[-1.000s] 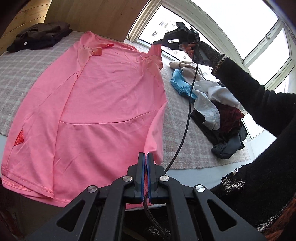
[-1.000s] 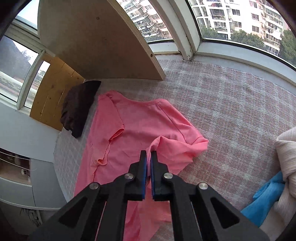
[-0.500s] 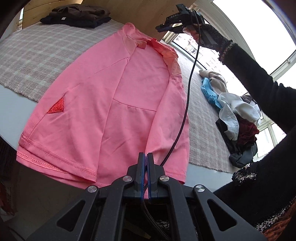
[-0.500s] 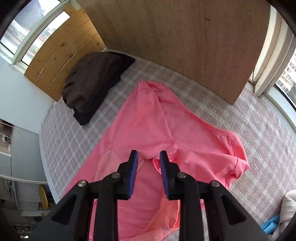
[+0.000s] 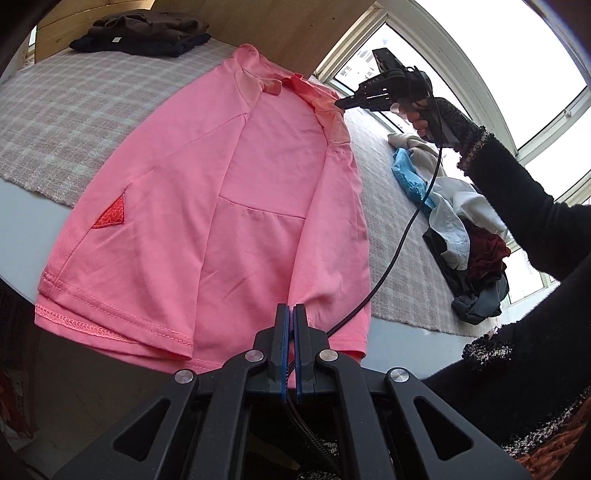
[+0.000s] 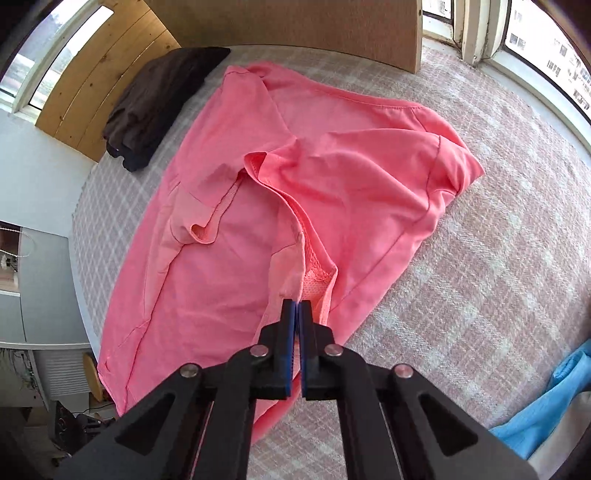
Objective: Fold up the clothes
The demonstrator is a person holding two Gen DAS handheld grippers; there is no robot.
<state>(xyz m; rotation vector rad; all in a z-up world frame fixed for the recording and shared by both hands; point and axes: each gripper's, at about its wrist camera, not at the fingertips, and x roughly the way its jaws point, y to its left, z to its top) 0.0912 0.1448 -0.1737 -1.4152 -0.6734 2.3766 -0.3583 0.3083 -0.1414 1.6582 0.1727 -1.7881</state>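
- The left gripper (image 5: pixel 293 308) had its blue-padded fingers (image 5: pixel 283 325) pressed together on the near hem of the pink shirt (image 5: pixel 236 206), at 6 o'clock in the left wrist view.
- The pink shirt lay spread on the checked cloth (image 5: pixel 59 122) of the table, its near hem hanging over the table's edge; both long sides were folded inward, and a red triangular patch (image 5: pixel 110 218) showed at 9 o'clock.
- The right gripper (image 6: pixel 296 306) was clamped on the folded edge near the shirt's collar, mesh lining showing just beyond its tips; the shirt ran from there toward 12 o'clock, one sleeve bunched at 2 o'clock.
- In the left wrist view, the right hand (image 5: pixel 419 118) held that gripper at 1 o'clock.
- A pile of mixed clothes (image 5: pixel 458 236) lay at 3 o'clock.
- Folded dark clothes (image 5: pixel 144 35) sat farthest off, at 11 o'clock.
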